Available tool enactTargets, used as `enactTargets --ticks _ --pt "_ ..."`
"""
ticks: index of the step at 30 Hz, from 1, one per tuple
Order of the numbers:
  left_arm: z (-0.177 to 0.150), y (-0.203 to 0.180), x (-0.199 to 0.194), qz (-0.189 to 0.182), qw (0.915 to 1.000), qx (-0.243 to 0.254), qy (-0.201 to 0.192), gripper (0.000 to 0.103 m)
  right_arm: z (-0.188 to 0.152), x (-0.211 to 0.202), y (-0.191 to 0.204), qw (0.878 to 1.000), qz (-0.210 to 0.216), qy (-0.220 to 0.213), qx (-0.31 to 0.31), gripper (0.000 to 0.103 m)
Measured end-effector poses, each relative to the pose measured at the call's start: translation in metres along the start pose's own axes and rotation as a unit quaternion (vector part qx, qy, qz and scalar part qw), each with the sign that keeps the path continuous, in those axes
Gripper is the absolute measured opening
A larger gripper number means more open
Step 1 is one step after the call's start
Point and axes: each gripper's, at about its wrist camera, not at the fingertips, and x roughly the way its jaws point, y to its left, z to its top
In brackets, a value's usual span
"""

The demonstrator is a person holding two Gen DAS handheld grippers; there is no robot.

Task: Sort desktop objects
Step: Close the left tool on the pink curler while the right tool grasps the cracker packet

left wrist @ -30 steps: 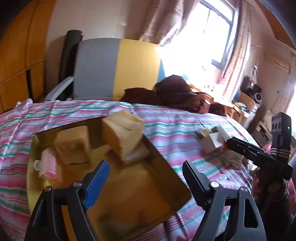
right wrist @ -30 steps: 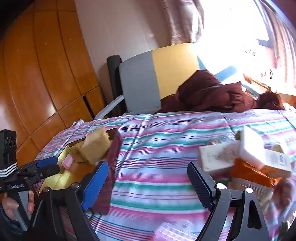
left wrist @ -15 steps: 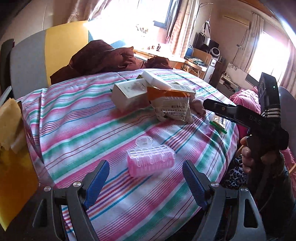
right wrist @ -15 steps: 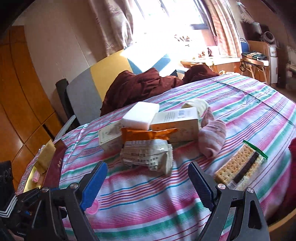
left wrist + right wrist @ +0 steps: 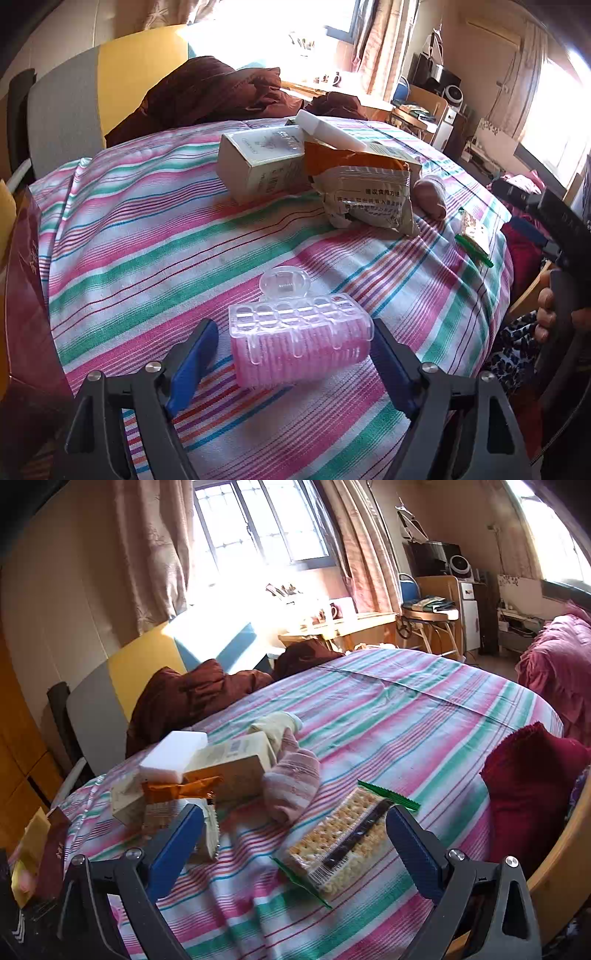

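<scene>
Left wrist view: the left gripper (image 5: 293,360) stands with its jaws apart, straddling a pink hair roller (image 5: 299,339) that lies on the striped tablecloth (image 5: 147,236) at lower centre of the frame. The right finger appears to be at or against the roller's end; a gap shows between the left finger and the roller, so nothing is clamped. At upper centre sits a loose pile: a cream carton (image 5: 258,162), a white block (image 5: 328,131), an orange packet (image 5: 354,162) and a grey foil packet (image 5: 369,199). A dark red box (image 5: 26,295) fills the left edge.

Right wrist view: the right gripper (image 5: 295,845) is likewise spread wide and holds nothing. A cracker pack (image 5: 343,845) lies between its fingers at lower centre, nearer the right one, with a rolled pink sock (image 5: 291,782) just above it and the same pile at centre left.

Step in hand, as judged: approach to pick-up, each tool lined up on one item. The next move calls for closing the left jaws across the roller; its ribbed plastic shell is light and may skid or roll, so a centred, gentle squeeze seems advisable. The flat cracker pack probably needs a lower approach first.
</scene>
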Motion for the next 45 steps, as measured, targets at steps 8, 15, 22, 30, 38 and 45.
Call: enactTargets --ticks 8,15,22,30,38,45 --pt "-0.007 0.016 -0.002 -0.015 0.9995 -0.01 -0.027 0.072 -0.005 0.024 0.001 0.997 -0.067 0.028 -0.002 0.1" --pt "-0.007 0.016 0.002 -0.023 0.999 -0.005 -0.039 0.073 -0.011 0.049 -0.004 0.99 -0.127 0.061 -0.005 0.1" --pt "-0.004 0.013 0.006 -0.02 0.9989 0.009 -0.042 0.074 -0.019 0.053 -0.001 0.989 -0.132 0.051 -0.045 0.084" --pt "-0.006 0.005 0.011 -0.017 0.9984 0.03 -0.045 0.085 -0.025 0.045 0.01 0.993 -0.069 0.047 -0.082 0.062" --pt "-0.006 0.005 0.013 -0.013 0.9986 0.031 -0.042 0.085 -0.035 0.036 0.021 0.99 0.006 0.064 -0.124 0.061" --pt "-0.006 0.002 0.015 -0.001 0.9986 0.036 -0.038 0.085 -0.036 0.037 0.018 0.991 0.012 0.065 -0.113 0.062"
